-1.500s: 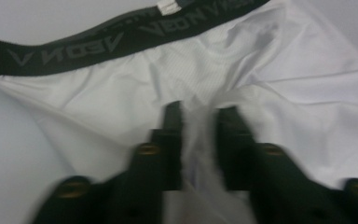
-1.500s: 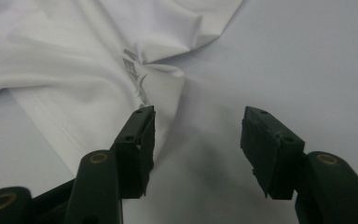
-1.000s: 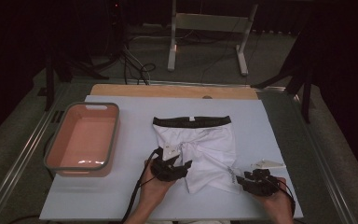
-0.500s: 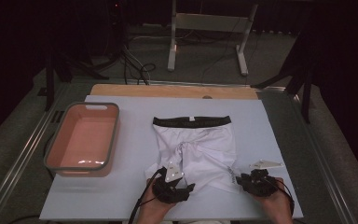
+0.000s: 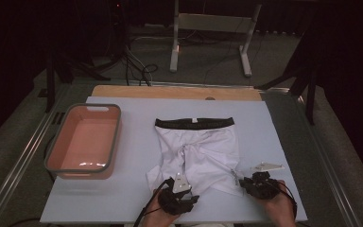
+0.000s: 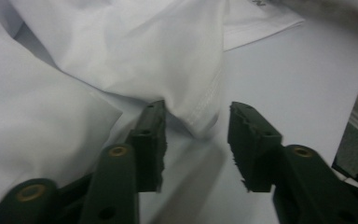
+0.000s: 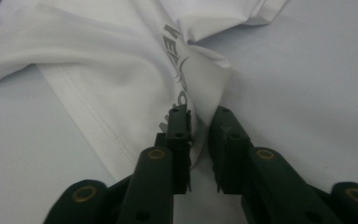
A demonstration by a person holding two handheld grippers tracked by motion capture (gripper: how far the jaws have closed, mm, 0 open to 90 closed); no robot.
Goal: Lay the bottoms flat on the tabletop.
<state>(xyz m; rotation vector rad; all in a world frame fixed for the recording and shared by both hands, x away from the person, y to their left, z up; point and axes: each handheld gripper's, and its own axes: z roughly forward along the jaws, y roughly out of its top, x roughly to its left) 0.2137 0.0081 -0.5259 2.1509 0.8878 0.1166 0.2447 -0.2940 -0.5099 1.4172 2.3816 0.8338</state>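
Holding a gripper in each hand at the near edge of the table (image 5: 283,142), the person works on the two leg hems of a pair of white boxer shorts (image 5: 203,151). The shorts lie flat in the middle of the table, with the long axis running away from the person, so that the black waistband (image 5: 194,124) is on the far side and the leg openings point toward the grippers. The right gripper (image 7: 200,123) is at the near right leg hem; its jaws have just been closing, the fabric fold with grey lettering stands between them, and the pads seem to pinch it, although a thin gap remains on one side. The left gripper (image 6: 196,116) is at the near left leg hem; its jaws have also been closing but are clearly apart, with the stitched hem corner between the tips and not yet pressed. I judge that the left jaws must close on this hem before both hands can lift or fold. Farther to the left, well apart from the shorts, stands a pink basin (image 5: 116,142).
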